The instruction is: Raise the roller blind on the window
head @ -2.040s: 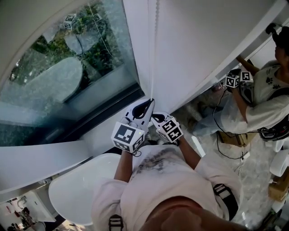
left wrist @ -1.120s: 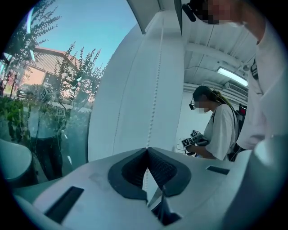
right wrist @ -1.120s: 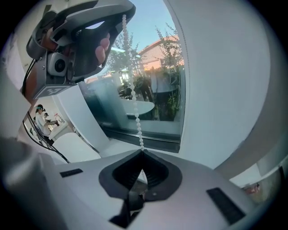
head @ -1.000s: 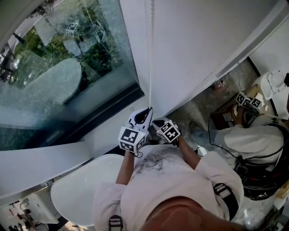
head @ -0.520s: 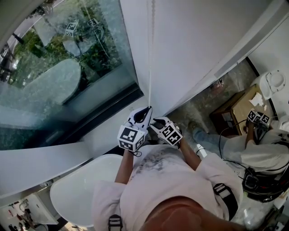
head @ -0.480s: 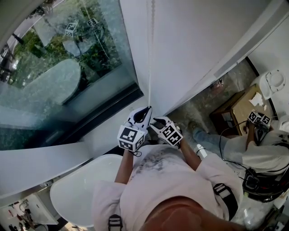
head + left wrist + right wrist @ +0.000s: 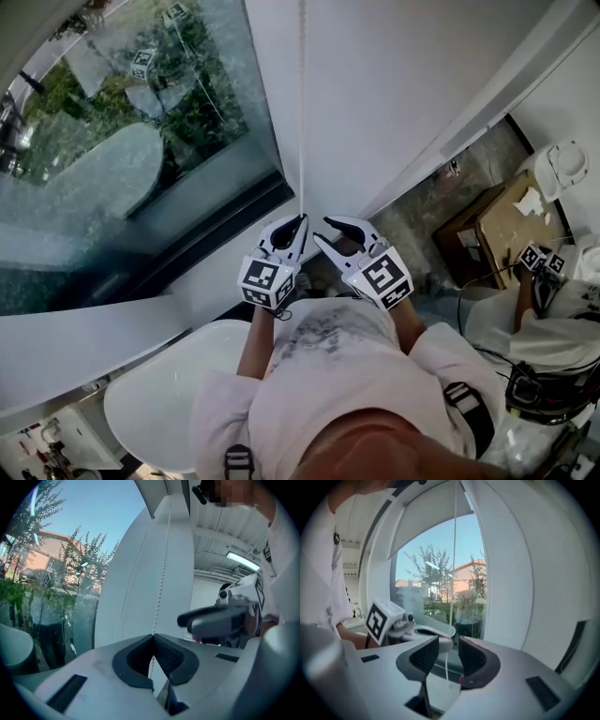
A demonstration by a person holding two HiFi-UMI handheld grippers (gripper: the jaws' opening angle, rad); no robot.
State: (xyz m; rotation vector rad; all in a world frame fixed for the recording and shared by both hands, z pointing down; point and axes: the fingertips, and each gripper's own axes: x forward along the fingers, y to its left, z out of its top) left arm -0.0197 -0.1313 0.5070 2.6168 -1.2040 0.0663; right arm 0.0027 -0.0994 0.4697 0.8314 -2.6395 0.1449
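The left gripper (image 7: 300, 223) is pinching the bead chain (image 7: 302, 112). The right gripper (image 7: 322, 229) has just been opening its jaws and is straddling the chain loosely. The roller blind (image 7: 426, 527) is covering only the top edge of the window (image 7: 436, 583), so the raising is seemingly nearing its end.

Head camera: steeply down over left claw (image 7: 302, 221) and right claw (image 7: 322, 228) toward window (image 7: 141, 159). Claw cameras: close behind own jaws, facing it. All share the cord (image 7: 303, 112).
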